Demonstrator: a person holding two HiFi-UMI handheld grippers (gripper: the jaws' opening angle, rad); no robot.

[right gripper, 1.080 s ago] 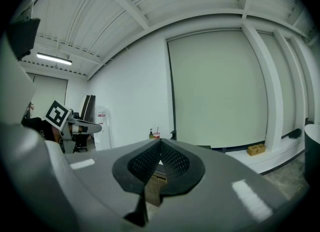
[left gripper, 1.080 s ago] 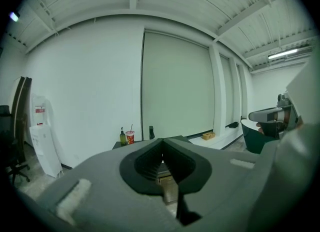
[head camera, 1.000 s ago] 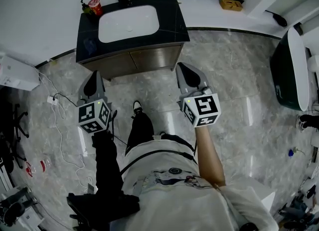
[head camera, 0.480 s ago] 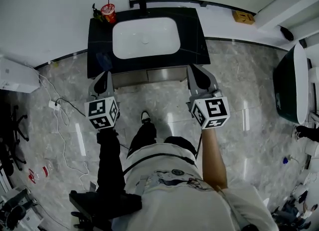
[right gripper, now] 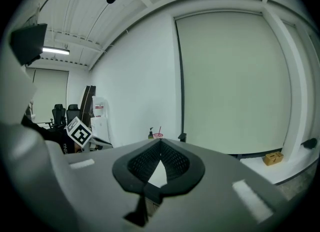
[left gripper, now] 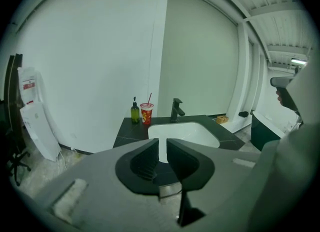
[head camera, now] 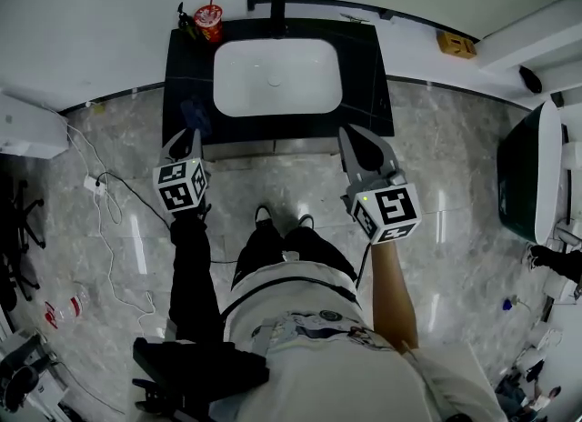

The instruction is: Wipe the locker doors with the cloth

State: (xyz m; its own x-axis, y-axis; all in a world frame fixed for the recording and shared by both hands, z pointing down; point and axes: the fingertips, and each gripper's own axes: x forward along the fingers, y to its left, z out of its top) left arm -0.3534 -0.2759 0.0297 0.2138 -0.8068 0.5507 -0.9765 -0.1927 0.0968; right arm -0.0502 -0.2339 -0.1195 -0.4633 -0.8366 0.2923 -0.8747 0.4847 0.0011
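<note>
1. Jaws of the left gripper point(left gripper: 162, 142) stand a narrow slit apart, having just been opening, with nothing between them. The right gripper point(right gripper: 160, 142) has its tips pressed together and holds nothing.
2. Just past the left gripper, a bluish patch point(head camera: 193, 113) lies on the black counter point(head camera: 364, 75). It may be the cloth but is too dim to tell.
3. Below the counter, the cabinet front point(head camera: 273, 146) shows only as a thin strip.
4. Set in the counter is a white basin point(head camera: 277, 76). At the back left corner a red cup point(head camera: 208, 18) holding a straw stands beside a green bottle point(left gripper: 135, 113).
</note>
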